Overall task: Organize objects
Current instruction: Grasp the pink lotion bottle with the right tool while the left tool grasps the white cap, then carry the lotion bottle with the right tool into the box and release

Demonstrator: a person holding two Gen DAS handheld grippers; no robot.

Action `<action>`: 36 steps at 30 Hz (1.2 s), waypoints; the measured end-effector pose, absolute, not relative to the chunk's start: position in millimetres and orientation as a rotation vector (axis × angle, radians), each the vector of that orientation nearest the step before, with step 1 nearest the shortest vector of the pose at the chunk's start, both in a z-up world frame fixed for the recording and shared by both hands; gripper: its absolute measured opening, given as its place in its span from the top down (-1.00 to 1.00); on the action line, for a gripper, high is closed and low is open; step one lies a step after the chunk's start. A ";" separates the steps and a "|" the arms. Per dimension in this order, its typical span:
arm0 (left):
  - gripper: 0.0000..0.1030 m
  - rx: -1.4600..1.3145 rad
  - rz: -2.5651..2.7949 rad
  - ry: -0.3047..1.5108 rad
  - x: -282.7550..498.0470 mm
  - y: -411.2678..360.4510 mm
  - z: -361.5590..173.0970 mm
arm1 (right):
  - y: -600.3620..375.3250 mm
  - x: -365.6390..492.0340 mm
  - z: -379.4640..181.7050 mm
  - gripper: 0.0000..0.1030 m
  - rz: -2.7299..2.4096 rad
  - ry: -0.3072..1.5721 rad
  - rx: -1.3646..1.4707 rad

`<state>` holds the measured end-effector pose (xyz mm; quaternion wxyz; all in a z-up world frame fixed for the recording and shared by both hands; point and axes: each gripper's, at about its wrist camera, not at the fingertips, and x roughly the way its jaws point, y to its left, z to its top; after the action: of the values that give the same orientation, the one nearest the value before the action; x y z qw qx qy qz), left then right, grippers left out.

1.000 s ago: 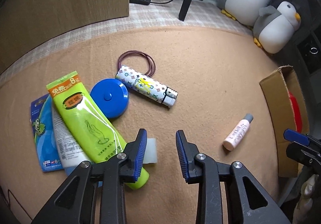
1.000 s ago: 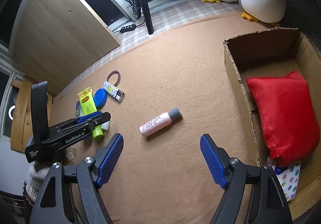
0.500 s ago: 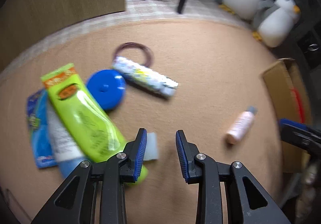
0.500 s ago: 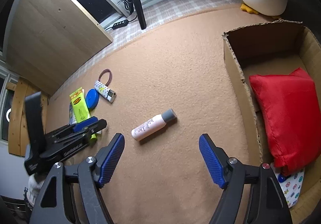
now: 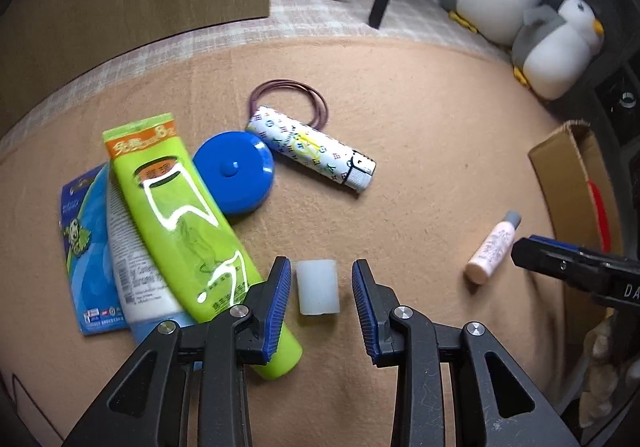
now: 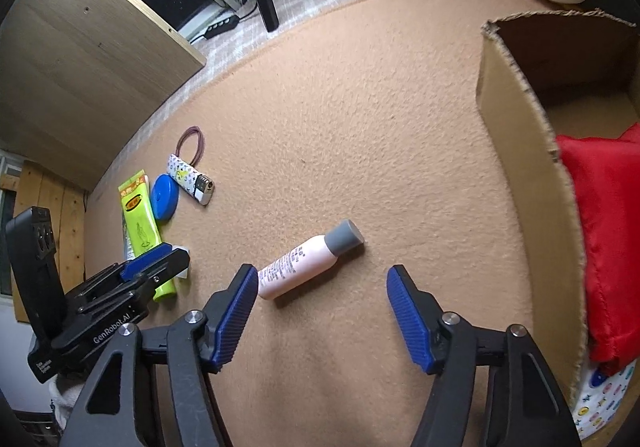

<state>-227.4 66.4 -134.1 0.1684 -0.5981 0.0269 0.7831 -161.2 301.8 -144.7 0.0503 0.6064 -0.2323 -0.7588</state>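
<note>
Inside cardboard box (image 6: 516,135): red pouch (image 6: 604,231) only. On carpet, still loose: pink bottle (image 6: 308,261), lighter (image 5: 316,147), green tube (image 5: 188,223), blue disc (image 5: 234,173), white cap (image 5: 318,287). Left gripper (image 5: 318,303) open around cap; right gripper (image 6: 320,311) open near bottle. Mostly undone.

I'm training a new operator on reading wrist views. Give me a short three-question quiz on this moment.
1. True or false: the left hand-held gripper has closed on the white cap.
2. Which lies nearest the right hand-held gripper? A) lighter B) pink bottle C) blue disc
3. Fill in: the red bag sits inside the ____.

Key: 1 false, the cap sits between open fingers, untouched; 2 B; 3 box.
</note>
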 end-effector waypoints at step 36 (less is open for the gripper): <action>0.73 -1.588 2.272 0.131 -204.9 66.6 -137.3 | 237.1 -168.0 -149.7 0.65 -2.368 -0.175 1.838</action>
<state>-204.9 66.6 -137.3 0.1819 -0.5627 0.0463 0.8050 -168.0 237.1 -149.7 0.0693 0.6105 -0.0583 -0.7868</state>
